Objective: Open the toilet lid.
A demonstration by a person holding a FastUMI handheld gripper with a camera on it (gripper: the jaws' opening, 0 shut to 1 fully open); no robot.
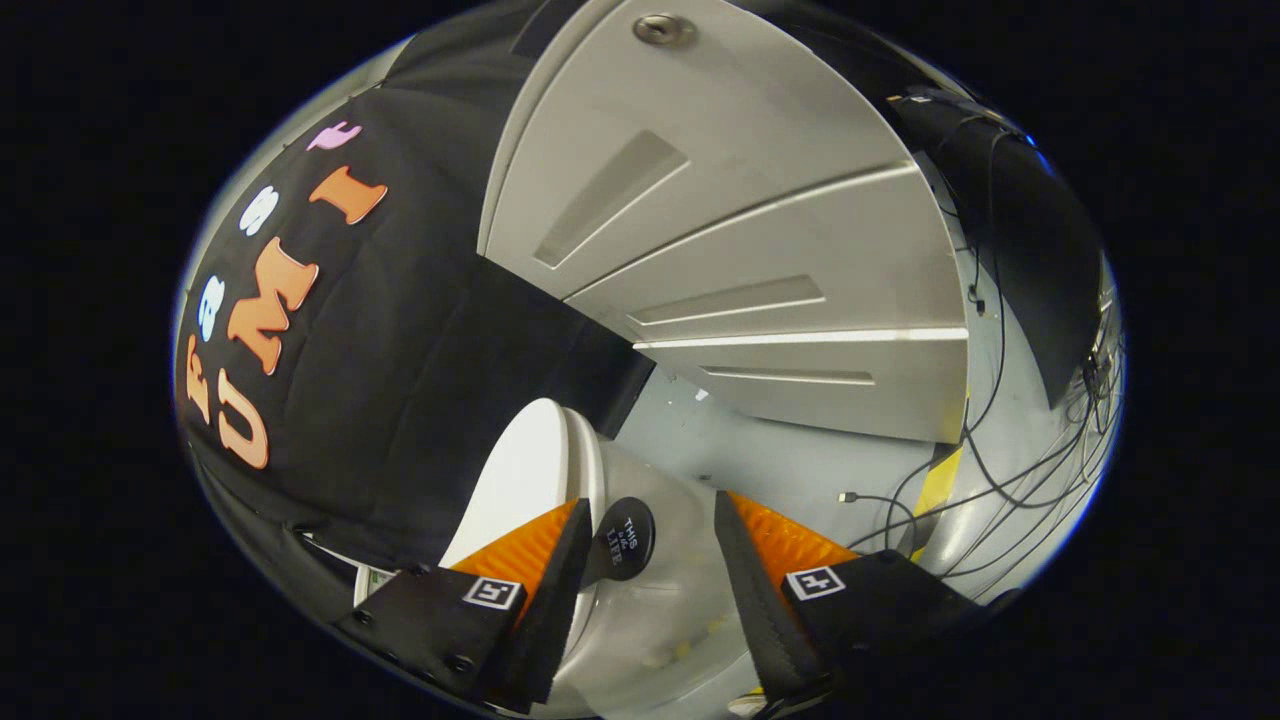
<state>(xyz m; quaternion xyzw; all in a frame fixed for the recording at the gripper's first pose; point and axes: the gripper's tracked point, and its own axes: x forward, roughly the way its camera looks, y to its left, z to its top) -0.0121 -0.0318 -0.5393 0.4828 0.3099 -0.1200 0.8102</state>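
Note:
The white toilet lid (522,468) is lifted off the seat and leans toward the black cloth wall, just beyond my left finger (530,560). A round black tab (626,536) sticks out from the lid's rim, right beside the left finger's inner pad. My gripper (649,503) is open. Only the tab lies in the gap, and the right finger (765,560) stands well apart from it. The pale toilet seat and bowl (665,615) show between and below the fingers.
Grey panelled partition doors (760,250) rise beyond the toilet. On the grey floor (770,455), to the right of the right finger, run several black cables (1000,470) and a yellow-and-black tape strip (938,485). Black cloth (420,350) hangs close behind the lid.

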